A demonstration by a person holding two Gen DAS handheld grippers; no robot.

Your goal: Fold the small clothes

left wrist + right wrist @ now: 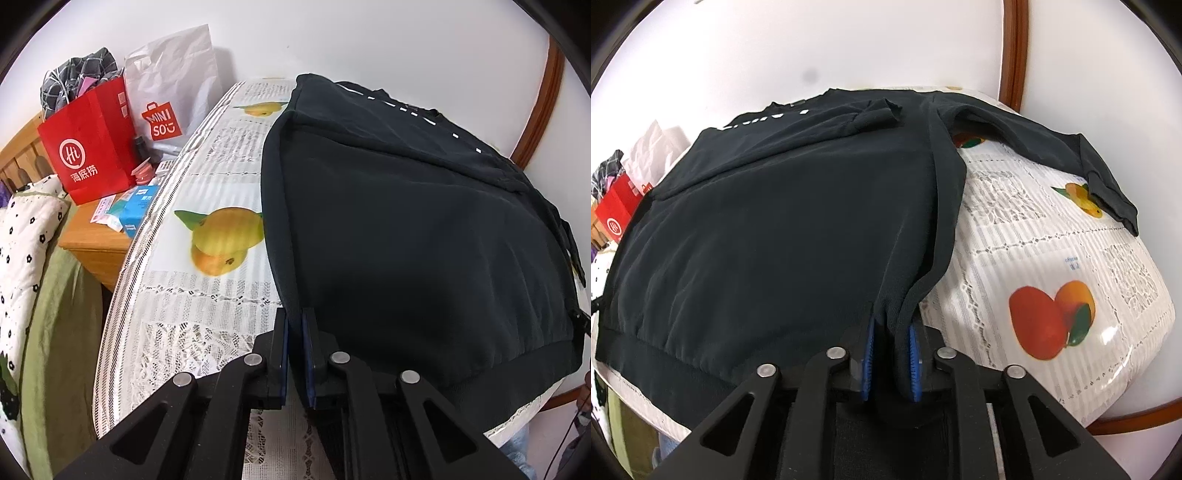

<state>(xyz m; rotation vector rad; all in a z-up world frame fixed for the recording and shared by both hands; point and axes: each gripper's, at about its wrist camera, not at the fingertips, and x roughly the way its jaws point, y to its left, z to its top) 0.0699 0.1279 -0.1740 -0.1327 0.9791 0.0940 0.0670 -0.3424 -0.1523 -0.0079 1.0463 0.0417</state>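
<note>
Where the tabletop (192, 280) ends at its left edge: a bed with a dotted quilt (22, 236) and green sheet (55, 332), then a wooden nightstand (92, 251) crowded with a red paper bag (92, 147), a white shopping bag (173, 77) and small boxes (133, 210). On the tabletop itself, a white lace-patterned cover printed with fruit, one yellow pair (218, 240) bare just beside the garment's left side. Spread over the middle of the tabletop, reaching from the near edge to the far edge by the wall: a black sweatshirt (406, 229), flat, white lettering near its far end, ribbed hem along the near edge. At the near left corner of the sweatshirt, left gripper (294, 317), jaws pressed nearly together and pinching the garment's side edge. At the near right corner, right gripper (891, 325), jaws a little apart with a thick bunch of black cloth clamped between the blue pads (870, 347), the fabric edge lifted off the tabletop there. Farther right, one sleeve (1052, 147) stretched out toward the right edge, cuff lying on the cover; beyond it, printed red and orange fruit (1049, 321) near the right near corner.
</note>
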